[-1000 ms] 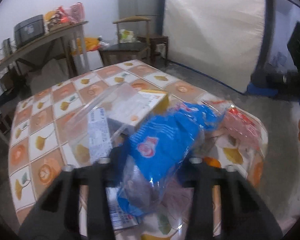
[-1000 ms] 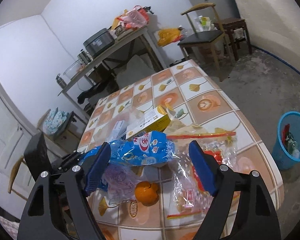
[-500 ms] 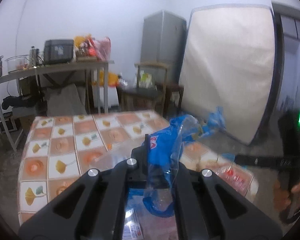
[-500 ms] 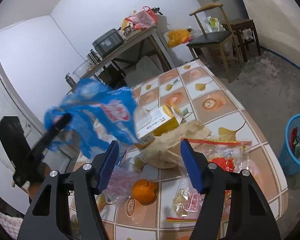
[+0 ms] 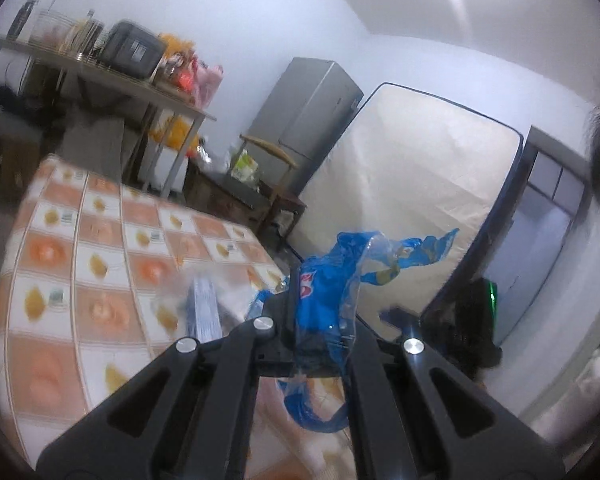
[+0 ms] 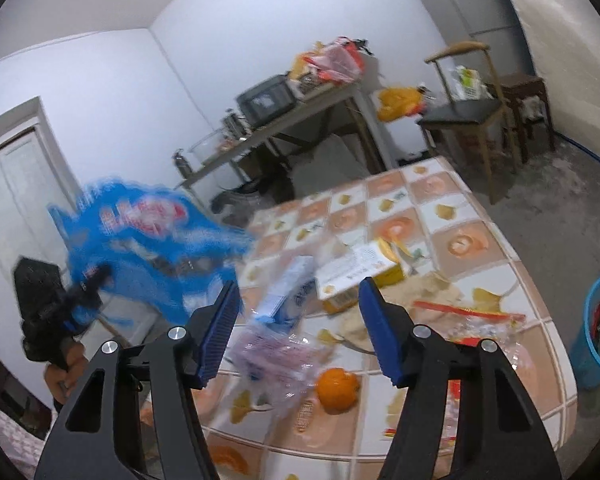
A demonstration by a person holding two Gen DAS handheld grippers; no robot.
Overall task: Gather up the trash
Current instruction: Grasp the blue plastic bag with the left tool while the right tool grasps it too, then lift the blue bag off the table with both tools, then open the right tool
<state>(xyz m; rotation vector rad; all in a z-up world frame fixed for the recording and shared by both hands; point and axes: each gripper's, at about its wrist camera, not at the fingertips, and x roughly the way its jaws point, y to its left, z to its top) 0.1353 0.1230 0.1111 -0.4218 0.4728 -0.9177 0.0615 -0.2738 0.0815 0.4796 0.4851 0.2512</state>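
Note:
My left gripper [image 5: 308,320] is shut on a blue plastic wrapper [image 5: 328,300] and holds it in the air above the tiled table [image 5: 80,264]. The wrapper also shows blurred at the left of the right wrist view [image 6: 148,240]. My right gripper [image 6: 300,324] is open and empty above the table. Below it lie a yellow-and-white box [image 6: 360,272], a blue-and-white carton [image 6: 288,296], clear wrappers [image 6: 276,356], a red-edged clear bag [image 6: 476,316] and an orange [image 6: 336,388].
A blue trash bin [image 6: 596,332] with trash in it stands on the floor right of the table. Behind are a cluttered shelf table [image 6: 300,120], a wooden chair [image 6: 472,112], a grey fridge [image 5: 316,112] and a leaning mattress [image 5: 412,184].
My left gripper has lifted the blue wrapper off the table and swung it up and to the left. My right gripper stays open over the table.

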